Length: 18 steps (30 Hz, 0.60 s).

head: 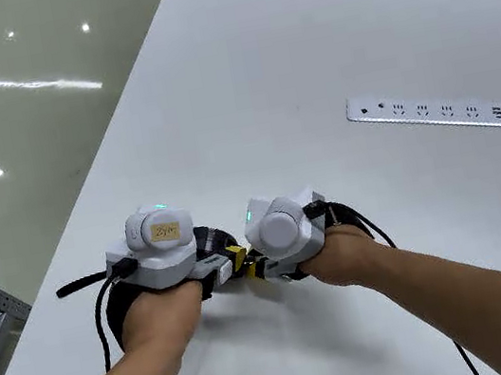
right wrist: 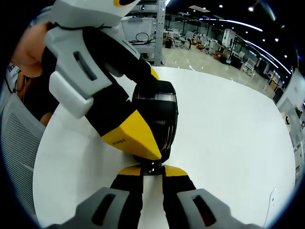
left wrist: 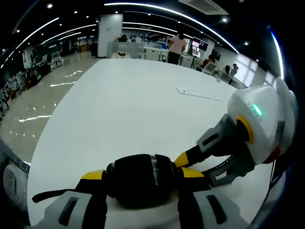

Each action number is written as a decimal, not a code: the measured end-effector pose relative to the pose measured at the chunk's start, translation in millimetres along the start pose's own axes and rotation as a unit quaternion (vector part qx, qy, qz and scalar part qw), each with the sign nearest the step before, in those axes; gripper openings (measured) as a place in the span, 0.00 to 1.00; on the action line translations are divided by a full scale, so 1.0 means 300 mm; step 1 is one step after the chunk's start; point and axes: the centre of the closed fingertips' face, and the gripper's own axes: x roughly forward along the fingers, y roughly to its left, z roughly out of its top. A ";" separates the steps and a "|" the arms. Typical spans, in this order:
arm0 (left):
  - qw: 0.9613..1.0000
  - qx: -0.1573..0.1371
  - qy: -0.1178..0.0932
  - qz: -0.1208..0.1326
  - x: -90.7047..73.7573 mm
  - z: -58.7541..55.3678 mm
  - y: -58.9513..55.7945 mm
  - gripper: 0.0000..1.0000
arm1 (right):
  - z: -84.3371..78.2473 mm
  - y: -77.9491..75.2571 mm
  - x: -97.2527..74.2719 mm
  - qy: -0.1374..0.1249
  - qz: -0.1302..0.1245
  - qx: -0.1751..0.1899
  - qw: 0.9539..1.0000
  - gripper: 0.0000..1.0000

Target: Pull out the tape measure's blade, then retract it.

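We work close to the near left edge of the white worktop [head: 307, 62]. Its surface is smooth, flat and faintly glossy, so a dropped case would likely skid towards that edge rather than stop. The power strip [head: 433, 112], a long flat white bar, lies well apart and should not interfere. The black cables looping by our hands could snag if the claws draw apart. The left claw [left wrist: 141, 173] is grey plastic with black jaws and wedge-shaped yellow tips, and it is clamped on the tape measure [right wrist: 157, 114], holding it low over the worktop, though we cannot tell if it touches. The case is rounded, black and glossy with a ribbed band, a shape that could twist or squirt out between flat pads once we pull sideways. The right claw [right wrist: 152, 171] is built the same way. It is drawn narrow, its tips pinched at the mouth of the case on what we take to be the blade hook [right wrist: 151, 166], a tiny dark metal piece barely showing. That grip is our main worry. There is little to hold, and thin hard metal could slide off the pads, so the sprung blade would snap back. An off-line pull could also kink the blade.
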 end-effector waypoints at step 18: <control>1.000 0.012 -0.010 0.002 -0.010 0.016 -0.001 0.58 | 0.000 -0.009 -0.003 0.000 -0.020 0.022 1.000 0.16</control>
